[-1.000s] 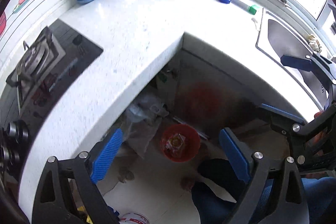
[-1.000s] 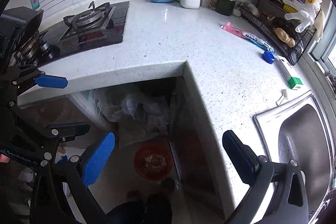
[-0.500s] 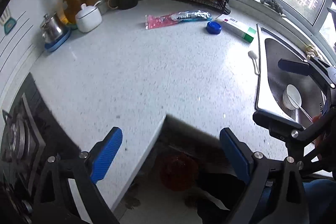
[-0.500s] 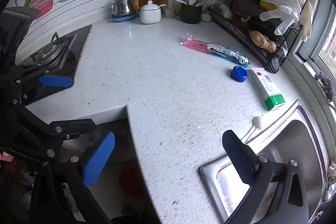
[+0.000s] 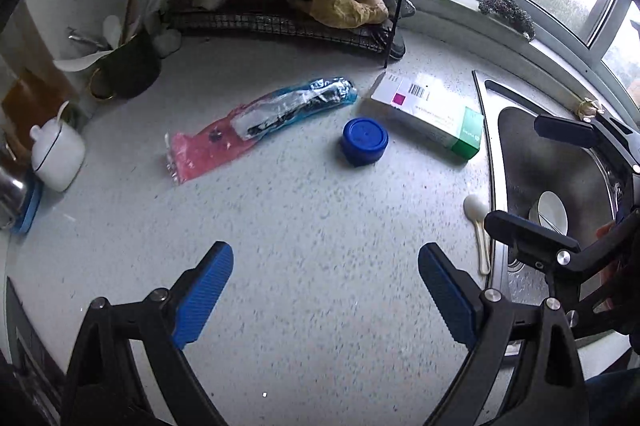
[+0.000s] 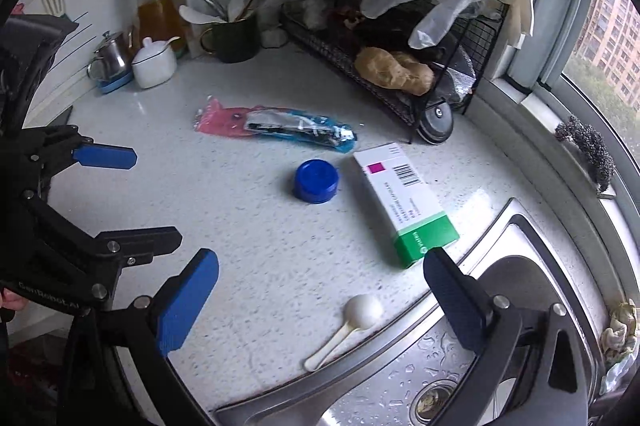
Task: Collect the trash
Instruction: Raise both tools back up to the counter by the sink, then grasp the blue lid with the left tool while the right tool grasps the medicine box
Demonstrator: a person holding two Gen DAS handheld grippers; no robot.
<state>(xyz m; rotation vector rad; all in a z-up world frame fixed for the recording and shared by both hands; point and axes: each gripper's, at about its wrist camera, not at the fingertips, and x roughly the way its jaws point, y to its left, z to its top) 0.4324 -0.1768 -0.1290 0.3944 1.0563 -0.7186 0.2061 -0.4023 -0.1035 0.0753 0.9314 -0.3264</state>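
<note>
Loose items lie on the speckled white counter: a pink and blue plastic wrapper, a blue bottle cap, a white and green carton and a white plastic scoop. My left gripper hovers open over bare counter, well short of the cap. My right gripper is open too, its fingers either side of the scoop, above it. Each gripper shows in the other's view, at the right and at the left.
A steel sink with a white dish in it borders the counter on the right. A black wire rack with gloves hung on it, a dark utensil mug, a white pot and a kettle stand at the back.
Both grippers swung up from the floor with its red bin and moved forward over the counter toward the wrapper, cap, carton and scoop. Both stayed open.
</note>
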